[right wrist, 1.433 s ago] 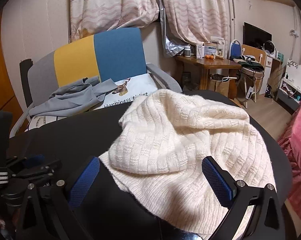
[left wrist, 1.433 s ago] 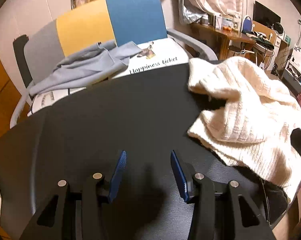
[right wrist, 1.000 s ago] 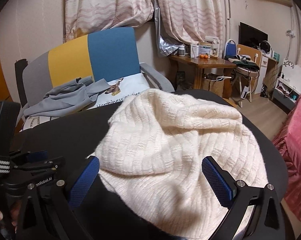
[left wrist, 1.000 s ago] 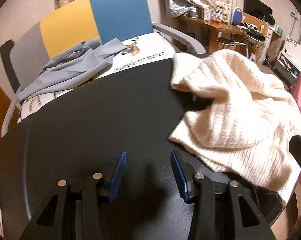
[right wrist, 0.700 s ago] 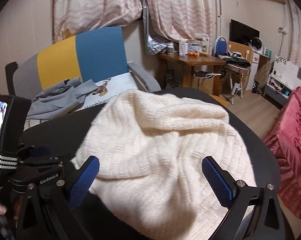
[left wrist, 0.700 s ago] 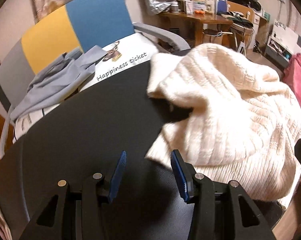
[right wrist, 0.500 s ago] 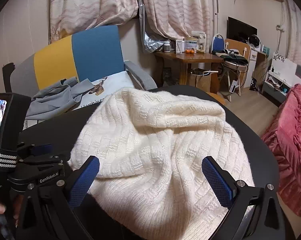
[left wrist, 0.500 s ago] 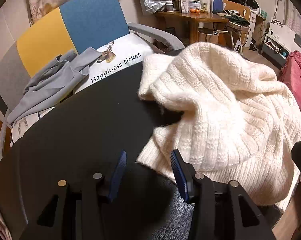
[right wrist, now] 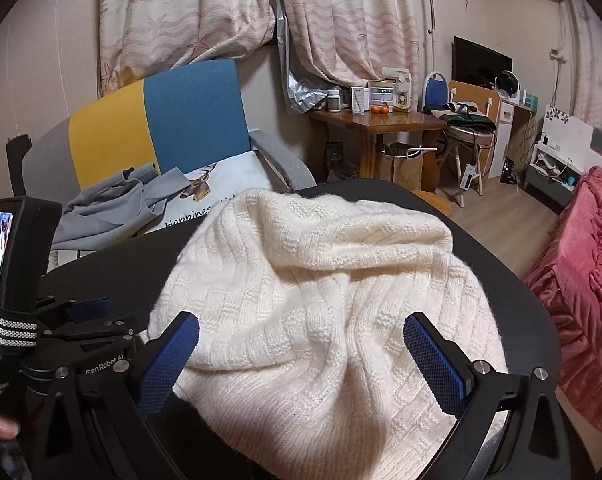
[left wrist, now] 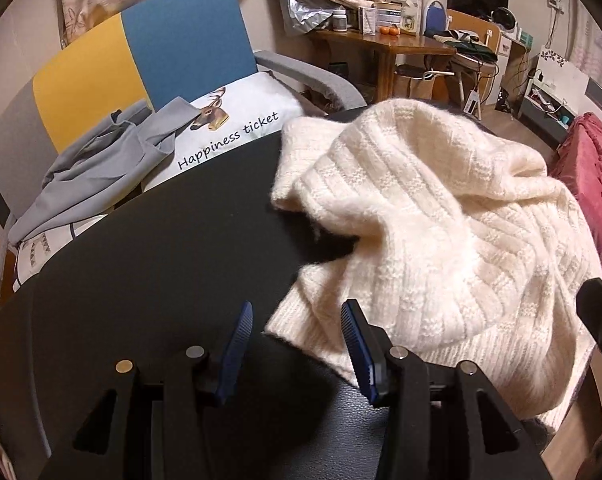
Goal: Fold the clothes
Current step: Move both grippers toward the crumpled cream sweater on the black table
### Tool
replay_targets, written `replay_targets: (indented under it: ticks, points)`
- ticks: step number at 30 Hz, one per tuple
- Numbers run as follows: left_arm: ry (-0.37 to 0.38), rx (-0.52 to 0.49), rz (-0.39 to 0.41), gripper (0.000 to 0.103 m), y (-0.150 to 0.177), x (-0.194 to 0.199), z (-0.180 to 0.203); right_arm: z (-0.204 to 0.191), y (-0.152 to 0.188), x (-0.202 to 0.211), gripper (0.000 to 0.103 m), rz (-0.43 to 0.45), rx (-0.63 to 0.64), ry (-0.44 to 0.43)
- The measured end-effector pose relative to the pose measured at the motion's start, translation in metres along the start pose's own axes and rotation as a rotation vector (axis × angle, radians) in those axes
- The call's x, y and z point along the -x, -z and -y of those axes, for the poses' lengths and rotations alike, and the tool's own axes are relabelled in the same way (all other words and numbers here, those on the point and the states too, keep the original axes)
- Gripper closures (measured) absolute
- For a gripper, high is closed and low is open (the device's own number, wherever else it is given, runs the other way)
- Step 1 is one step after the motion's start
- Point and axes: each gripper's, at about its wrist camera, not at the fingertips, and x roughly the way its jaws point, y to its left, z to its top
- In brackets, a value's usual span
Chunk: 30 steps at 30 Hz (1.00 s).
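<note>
A cream knitted sweater [left wrist: 433, 232] lies crumpled on the right half of a round black table [left wrist: 153, 256]. It also fills the middle of the right wrist view [right wrist: 325, 296]. My left gripper [left wrist: 297, 340] is open, low over the table, with the sweater's near left corner just between its blue fingertips. My right gripper [right wrist: 301, 356] is wide open and straddles the sweater's near edge. The left gripper also shows at the left of the right wrist view [right wrist: 89, 320].
A yellow, blue and grey armchair [left wrist: 141, 52] stands behind the table with a grey garment [left wrist: 101, 168] and a white printed cushion [left wrist: 241, 128] on it. A wooden side table [right wrist: 377, 124] stands behind. A pink bed cover [right wrist: 581, 292] is at the right.
Both grippers have moved closer to the sweater. Its near left corner, once well right of the left gripper, now lies between the left fingertips. Both stay open.
</note>
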Motion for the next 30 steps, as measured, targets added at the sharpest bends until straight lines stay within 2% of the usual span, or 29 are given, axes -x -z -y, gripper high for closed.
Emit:
replay_targets:
  ticks: [5, 13, 23, 30]
  points:
    - [0.001, -0.02, 0.005, 0.056, -0.001, 0.0, 0.006, 0.004, -0.004, -0.003, 0.0, -0.006, -0.002, 0.021]
    - [0.037, -0.026, 0.002, 0.056, -0.019, -0.01, 0.012, 0.013, -0.012, -0.01, 0.0, -0.02, -0.003, 0.06]
    - [0.086, -0.015, -0.01, 0.056, -0.03, -0.02, 0.022, 0.021, -0.016, -0.035, 0.0, -0.091, -0.012, 0.082]
    - [0.064, -0.084, -0.011, 0.056, -0.032, -0.03, 0.04, 0.026, -0.007, -0.061, 0.0, -0.175, -0.015, 0.113]
